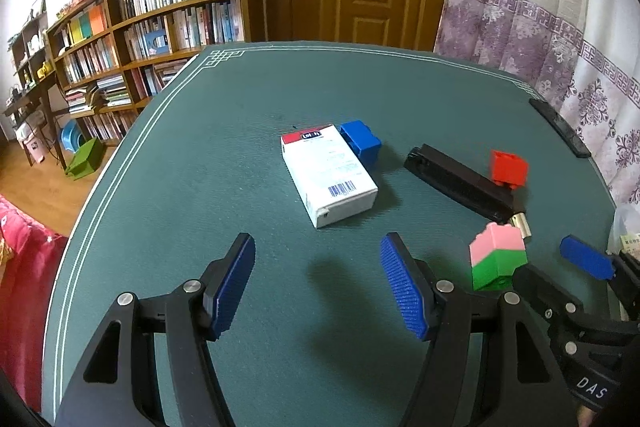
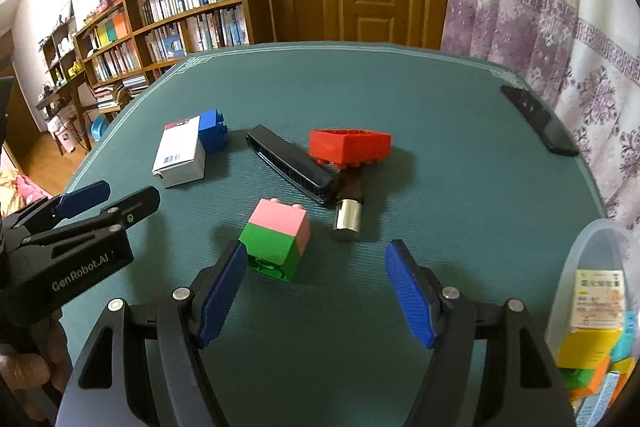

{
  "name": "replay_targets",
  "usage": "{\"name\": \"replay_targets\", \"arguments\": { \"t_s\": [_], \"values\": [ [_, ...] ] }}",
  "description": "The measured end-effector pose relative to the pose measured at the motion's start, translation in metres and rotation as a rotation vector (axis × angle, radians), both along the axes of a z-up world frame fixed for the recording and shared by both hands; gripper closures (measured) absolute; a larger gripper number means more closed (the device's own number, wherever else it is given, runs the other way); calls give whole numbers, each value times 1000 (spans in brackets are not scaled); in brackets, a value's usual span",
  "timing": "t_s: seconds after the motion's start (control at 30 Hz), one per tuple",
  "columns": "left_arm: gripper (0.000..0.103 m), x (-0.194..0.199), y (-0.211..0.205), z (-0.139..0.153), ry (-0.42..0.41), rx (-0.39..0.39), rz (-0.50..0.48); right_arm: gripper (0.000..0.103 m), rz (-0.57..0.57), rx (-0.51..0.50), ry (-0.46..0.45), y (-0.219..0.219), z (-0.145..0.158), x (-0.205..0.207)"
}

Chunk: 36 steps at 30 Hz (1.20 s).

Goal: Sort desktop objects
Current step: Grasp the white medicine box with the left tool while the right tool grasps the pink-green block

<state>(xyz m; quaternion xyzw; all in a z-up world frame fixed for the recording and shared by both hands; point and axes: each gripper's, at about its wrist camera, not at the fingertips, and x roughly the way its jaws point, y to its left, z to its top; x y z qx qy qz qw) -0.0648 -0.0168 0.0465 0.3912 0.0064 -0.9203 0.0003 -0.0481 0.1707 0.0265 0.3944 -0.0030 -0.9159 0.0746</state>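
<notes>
A white box (image 1: 328,175) with a red top lies mid-table, a blue brick (image 1: 360,141) touching its far side. My left gripper (image 1: 320,283) hovers open just short of the box, with nothing between its blue pads. A pink-on-green block (image 2: 276,239) rests right in front of my right gripper's (image 2: 316,291) left pad; that gripper is open and holds nothing. Beyond the block lie a long black case (image 2: 290,163), a red brick (image 2: 350,145) turned upside down, and a silver-capped cylinder (image 2: 348,219). Each gripper shows in the other's view: left gripper (image 2: 108,203), right gripper (image 1: 560,271).
A dark phone (image 2: 536,119) lies near the table's far right edge by the curtain. A clear plastic bin (image 2: 576,267) at the near right holds several coloured blocks and a small carton. The green table mat (image 1: 200,187) ends at a white-lined edge on the left.
</notes>
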Motion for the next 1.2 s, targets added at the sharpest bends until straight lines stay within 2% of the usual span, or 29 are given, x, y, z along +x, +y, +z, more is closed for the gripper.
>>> {"name": "replay_targets", "arguments": {
  "t_s": [0.3, 0.57, 0.6, 0.67, 0.73, 1.07, 1.2],
  "values": [
    [34, -29, -1, 4, -10, 49, 6, 27, 31, -49, -25, -4, -6, -9],
    [34, -54, 2, -9, -37, 78, 42, 27, 58, -66, -46, -11, -14, -16],
    [33, -55, 1, -11, -37, 90, 41, 27, 61, -67, -48, -12, -14, -17],
    [25, -58, 0, -12, -31, 88, 56, 27, 65, -66, -50, -14, -16, -18],
    [24, -60, -1, -13, -24, 88, 62, 27, 69, -64, -54, -15, -18, -20],
    [23, -59, -5, -10, -11, 152, 55, 27, 79, -53, -66, -24, -26, -25],
    [23, -68, 1, -13, -30, 112, 75, 27, 81, -47, -61, -26, -27, -26]
  ]
}}
